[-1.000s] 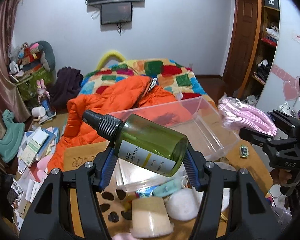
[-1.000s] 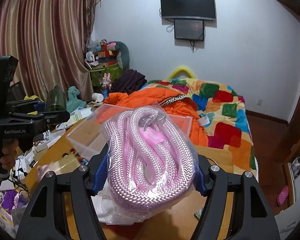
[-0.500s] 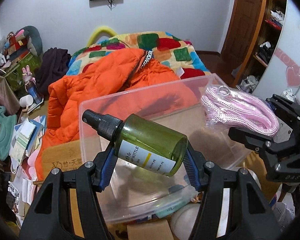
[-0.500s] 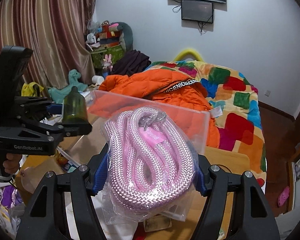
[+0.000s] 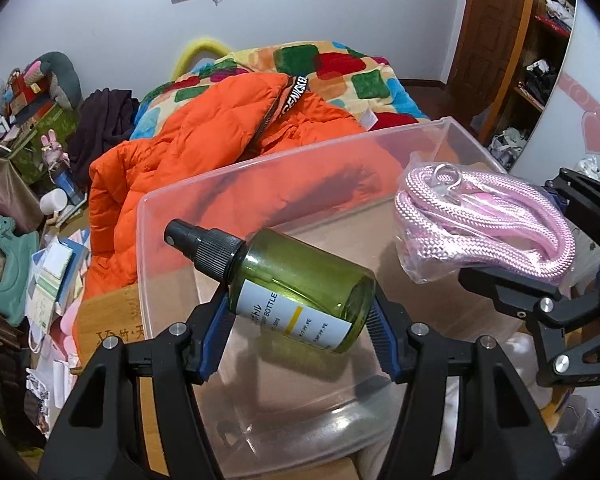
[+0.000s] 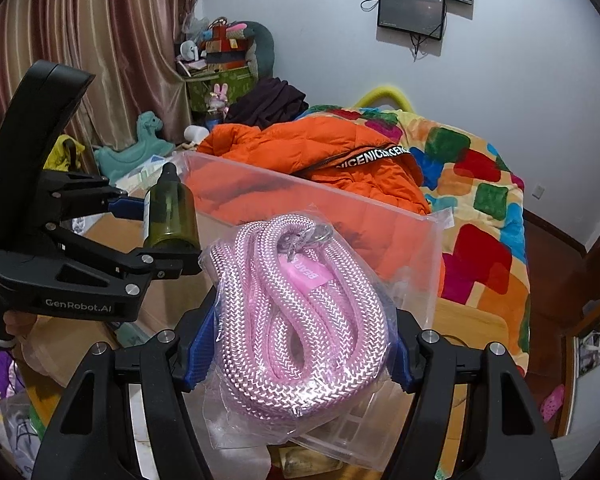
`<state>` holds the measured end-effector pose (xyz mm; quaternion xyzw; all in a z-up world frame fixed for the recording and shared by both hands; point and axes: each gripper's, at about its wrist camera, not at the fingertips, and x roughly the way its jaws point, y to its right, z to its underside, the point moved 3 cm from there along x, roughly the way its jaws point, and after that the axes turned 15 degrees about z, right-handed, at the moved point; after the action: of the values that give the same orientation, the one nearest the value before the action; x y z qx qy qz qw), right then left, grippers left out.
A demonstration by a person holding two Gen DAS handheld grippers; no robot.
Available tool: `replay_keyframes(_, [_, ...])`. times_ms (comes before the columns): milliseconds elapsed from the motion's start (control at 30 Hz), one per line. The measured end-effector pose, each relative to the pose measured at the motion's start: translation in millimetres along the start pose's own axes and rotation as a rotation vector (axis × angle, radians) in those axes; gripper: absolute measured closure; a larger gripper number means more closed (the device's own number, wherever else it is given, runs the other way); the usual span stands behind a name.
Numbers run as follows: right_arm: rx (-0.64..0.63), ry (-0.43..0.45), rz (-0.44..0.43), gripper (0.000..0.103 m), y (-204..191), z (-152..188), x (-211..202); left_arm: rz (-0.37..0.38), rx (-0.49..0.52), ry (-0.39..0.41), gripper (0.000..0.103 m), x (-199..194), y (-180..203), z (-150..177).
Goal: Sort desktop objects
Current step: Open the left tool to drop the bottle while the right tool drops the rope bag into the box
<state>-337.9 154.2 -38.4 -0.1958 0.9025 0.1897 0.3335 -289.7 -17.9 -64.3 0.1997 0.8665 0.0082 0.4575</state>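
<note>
The left gripper (image 5: 298,334) is clamped on a green bottle (image 5: 300,290). The bottle lies crosswise between the blue pads, its long axis running from the black spray cap at upper left to the flat base at lower right, tilted a little. It hangs over the open bin (image 5: 260,184), nearer the bin's left wall and front rim. The bottle is smooth, hard, translucent plastic, round in section, with a white paper label; it should roll if dropped on its side.

The bin is clear, thin-walled, rectangular plastic standing on the wooden desk (image 5: 108,320), and its floor looks bare.

The right gripper (image 6: 296,356) is closed on a bagged pink rope (image 6: 300,320), held over the bin's right side, beside its right wall. The rope is thick, braided, coiled in loops with a metal clasp at the top, sealed in crinkly clear film. It is soft and will squash and slump.

Both loads sit directly above the bin, so the coming move looks like a plain drop: straight down, then release. The two tongs are near each other but apart.
</note>
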Motion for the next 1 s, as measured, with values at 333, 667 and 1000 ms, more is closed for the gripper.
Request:
replay_keyframes(333, [-0.009, 0.0, 0.025, 0.032, -2.6, -0.9, -2.3, -0.022, 0.021, 0.012, 0.033, -2.2, 1.9, -2.1])
replay_keyframes(667, [0.039, 0.131, 0.091, 0.019, 11.3, -9.2, -52.9, -0.046, 0.06, 0.081, 0.023, -27.8, 16.4, -1.3])
replay_keyframes(1000, [0.055, 0.149, 0.125, 0.019, 16.5, 9.1, -83.5, -0.108, 0.149, 0.189, 0.011, -78.8, 43.2, 11.9])
